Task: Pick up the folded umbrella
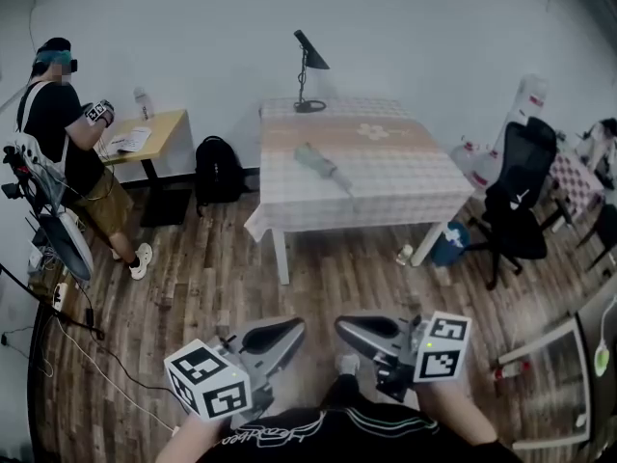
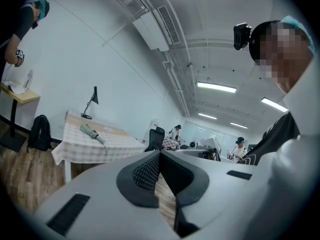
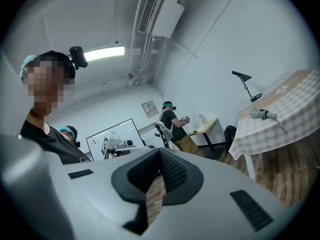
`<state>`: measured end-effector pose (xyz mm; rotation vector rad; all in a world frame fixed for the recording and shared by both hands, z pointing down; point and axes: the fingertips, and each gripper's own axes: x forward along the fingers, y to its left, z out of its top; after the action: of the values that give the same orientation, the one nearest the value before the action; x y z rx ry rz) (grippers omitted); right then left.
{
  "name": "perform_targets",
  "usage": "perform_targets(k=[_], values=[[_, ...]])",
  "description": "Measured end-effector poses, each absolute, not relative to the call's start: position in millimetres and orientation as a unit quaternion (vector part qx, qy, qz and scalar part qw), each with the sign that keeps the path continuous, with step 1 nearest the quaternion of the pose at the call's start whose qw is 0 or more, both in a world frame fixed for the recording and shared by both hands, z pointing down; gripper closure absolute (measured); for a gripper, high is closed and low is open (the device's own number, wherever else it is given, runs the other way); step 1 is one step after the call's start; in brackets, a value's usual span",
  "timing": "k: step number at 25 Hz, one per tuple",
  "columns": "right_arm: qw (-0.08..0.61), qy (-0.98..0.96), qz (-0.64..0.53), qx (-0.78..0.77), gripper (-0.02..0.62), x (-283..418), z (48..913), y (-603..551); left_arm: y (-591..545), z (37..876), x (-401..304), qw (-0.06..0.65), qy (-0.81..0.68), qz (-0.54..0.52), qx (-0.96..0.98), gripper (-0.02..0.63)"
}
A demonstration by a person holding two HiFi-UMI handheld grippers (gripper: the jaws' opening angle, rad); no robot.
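The left gripper and right gripper were held level near the torso, jaws together, empty, well apart from the folded umbrella.

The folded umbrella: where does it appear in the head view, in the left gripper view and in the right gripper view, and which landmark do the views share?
Head view: the folded umbrella lies on the checked table, above centre.
Left gripper view: left of centre, on that table.
Right gripper view: near the right edge, on that table.
Shared landmark: the black desk lamp on the same table.
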<state>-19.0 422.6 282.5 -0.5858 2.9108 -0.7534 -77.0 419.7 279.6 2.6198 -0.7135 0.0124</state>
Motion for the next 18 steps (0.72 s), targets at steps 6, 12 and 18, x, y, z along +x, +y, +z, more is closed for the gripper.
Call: perform_targets(k=[6,12,18], values=[[0.054,0.946,-0.256,-0.193,0.583,-16,280,414,411,282,-74,0.217,-0.256,0.004,0.942,0.609],[0.052,0.948,-0.249,-0.192,0.583,-15,279,400,396,284,-75,0.221,-0.259,0.000,0.940,0.609],[0.046,0.948,-0.251,-0.188,0.583,-10,282,373,370,288,-72,0.229,-0.269,0.000,0.936,0.609]])
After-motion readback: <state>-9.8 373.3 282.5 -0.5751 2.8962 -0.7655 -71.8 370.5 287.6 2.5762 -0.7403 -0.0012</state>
